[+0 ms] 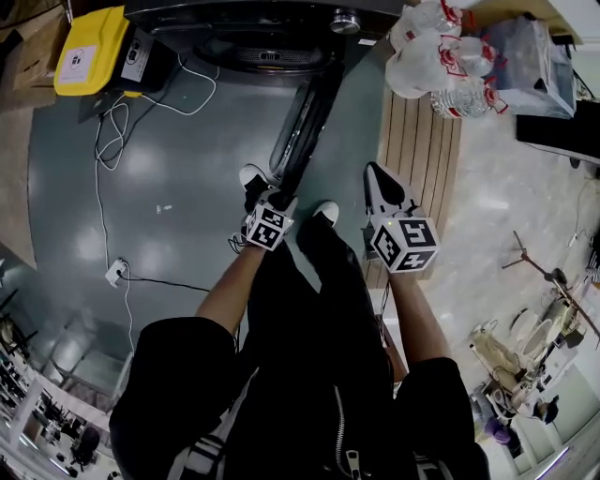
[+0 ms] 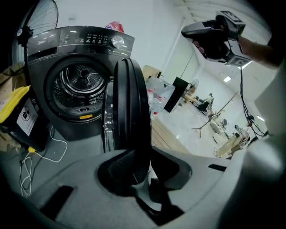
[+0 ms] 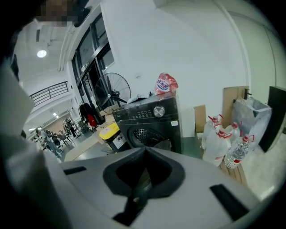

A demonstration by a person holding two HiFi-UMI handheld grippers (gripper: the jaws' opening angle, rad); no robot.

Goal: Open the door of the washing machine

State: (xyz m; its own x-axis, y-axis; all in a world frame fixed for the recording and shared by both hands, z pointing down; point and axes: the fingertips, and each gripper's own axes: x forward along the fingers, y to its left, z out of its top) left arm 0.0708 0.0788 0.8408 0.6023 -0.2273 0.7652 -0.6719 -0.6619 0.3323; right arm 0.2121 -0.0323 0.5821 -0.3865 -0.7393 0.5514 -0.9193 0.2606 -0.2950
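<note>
The black front-loading washing machine (image 1: 272,28) stands at the top of the head view, its drum (image 2: 78,87) exposed. Its round door (image 1: 305,122) is swung out toward me and shows edge-on. In the left gripper view the door's rim (image 2: 129,103) runs down between the jaws of my left gripper (image 2: 140,172), which stand apart around it with a sliver of light on the right side. My left gripper (image 1: 255,187) sits at the door's near edge. My right gripper (image 1: 378,178) hovers to the right of the door, jaws together, holding nothing, facing the machine (image 3: 147,120).
A yellow box (image 1: 89,52) sits left of the machine, with a white cable (image 1: 112,187) trailing over the grey floor. Large water bottles (image 1: 441,61) stand on a wooden platform (image 1: 417,141) to the right. A fan (image 3: 111,94) stands behind; a pink bag (image 3: 165,84) lies on the machine.
</note>
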